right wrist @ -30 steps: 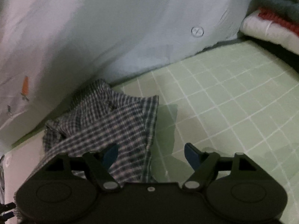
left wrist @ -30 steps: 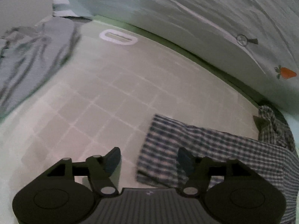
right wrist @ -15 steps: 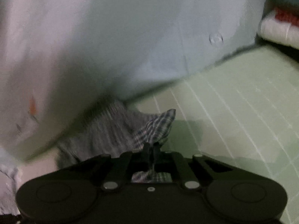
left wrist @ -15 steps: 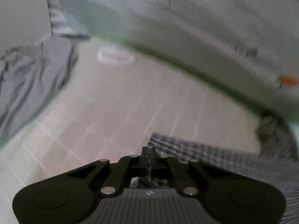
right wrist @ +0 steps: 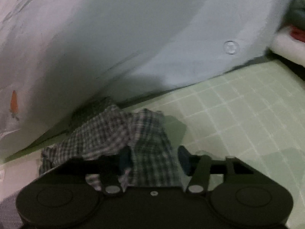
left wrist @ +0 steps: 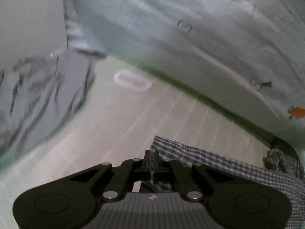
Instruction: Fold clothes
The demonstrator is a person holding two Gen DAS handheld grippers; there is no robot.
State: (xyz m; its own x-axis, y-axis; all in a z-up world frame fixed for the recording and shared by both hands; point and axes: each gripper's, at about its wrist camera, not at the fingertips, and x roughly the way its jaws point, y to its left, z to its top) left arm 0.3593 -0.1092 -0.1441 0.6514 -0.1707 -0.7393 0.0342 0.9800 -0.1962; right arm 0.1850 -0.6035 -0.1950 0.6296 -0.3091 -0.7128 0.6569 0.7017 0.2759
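A blue-and-white checked garment [left wrist: 225, 164] lies on the green checked bed sheet [left wrist: 133, 118]. In the left wrist view my left gripper [left wrist: 151, 158] is shut on the garment's near left corner, and the cloth stretches away to the right. The right wrist view shows the same garment [right wrist: 114, 131] bunched in a heap against the white duvet. My right gripper [right wrist: 154, 160] stands open there, its blue pads [right wrist: 184, 160] apart, with a fold of the checked cloth lying between them.
A white duvet [left wrist: 209, 38] with buttons and a small carrot motif [left wrist: 297, 112] runs along the far side. A grey striped garment [left wrist: 38, 99] lies at the left, and a white oval ring [left wrist: 131, 80] sits behind it. Folded white and red cloths [right wrist: 289, 45] are stacked at the far right.
Both grippers closed on the checked garment's corners half a second ago. The left one still holds its corner and has lifted it; the right one has opened again and the cloth has bunched.
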